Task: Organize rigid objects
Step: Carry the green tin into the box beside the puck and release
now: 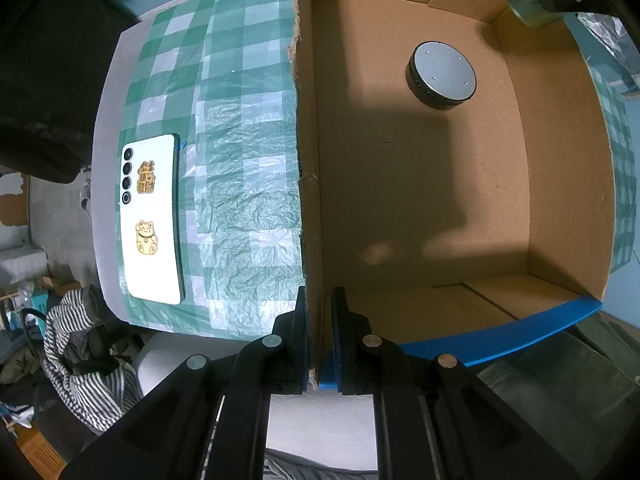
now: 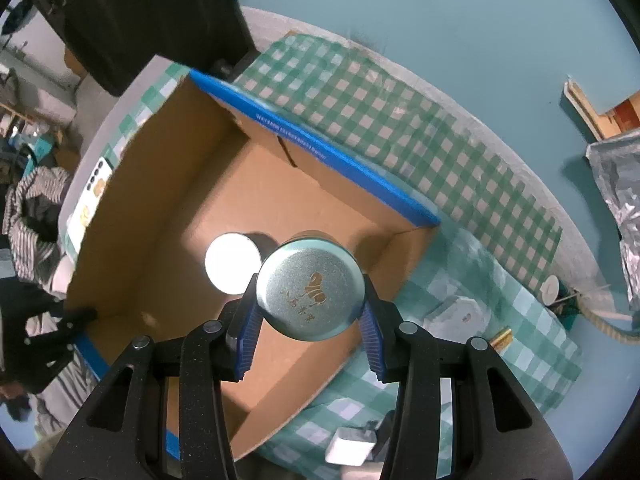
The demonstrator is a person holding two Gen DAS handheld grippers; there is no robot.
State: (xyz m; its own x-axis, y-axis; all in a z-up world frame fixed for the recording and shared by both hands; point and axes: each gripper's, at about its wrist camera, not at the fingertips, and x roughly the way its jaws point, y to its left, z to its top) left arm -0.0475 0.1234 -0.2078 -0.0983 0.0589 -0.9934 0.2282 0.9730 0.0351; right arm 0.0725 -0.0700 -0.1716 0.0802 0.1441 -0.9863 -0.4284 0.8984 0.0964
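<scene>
round tin clamped in right hand-held gripper over cardboard box, left hand-held gripper pinching box wall; next, lowering beside black disc.

Left gripper points down, clamped shut; right gripper points down, gripping.

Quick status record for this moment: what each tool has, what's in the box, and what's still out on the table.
left tool: shut on the box wall
right tool: shut on a round tin, held over the box
in box: one round puck on the floor
on table: phone on the checked cloth, beside the box
</scene>
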